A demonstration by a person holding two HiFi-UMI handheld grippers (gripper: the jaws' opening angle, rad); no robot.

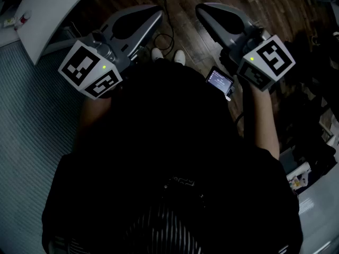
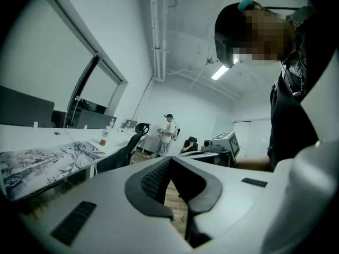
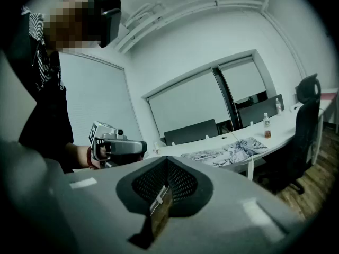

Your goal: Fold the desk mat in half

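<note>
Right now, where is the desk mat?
In the right gripper view, the desk mat lies on the white desk, right of centre, near a bottle.

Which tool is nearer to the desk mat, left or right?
Left, probably. The left tool is on the side of the white desk bearing the desk mat; the right tool is farther, seeing it past the left tool.

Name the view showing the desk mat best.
The right gripper view: the desk mat lies whole on the white desk. The left gripper view shows it larger but cut at the edge; the head view misses it.
</note>
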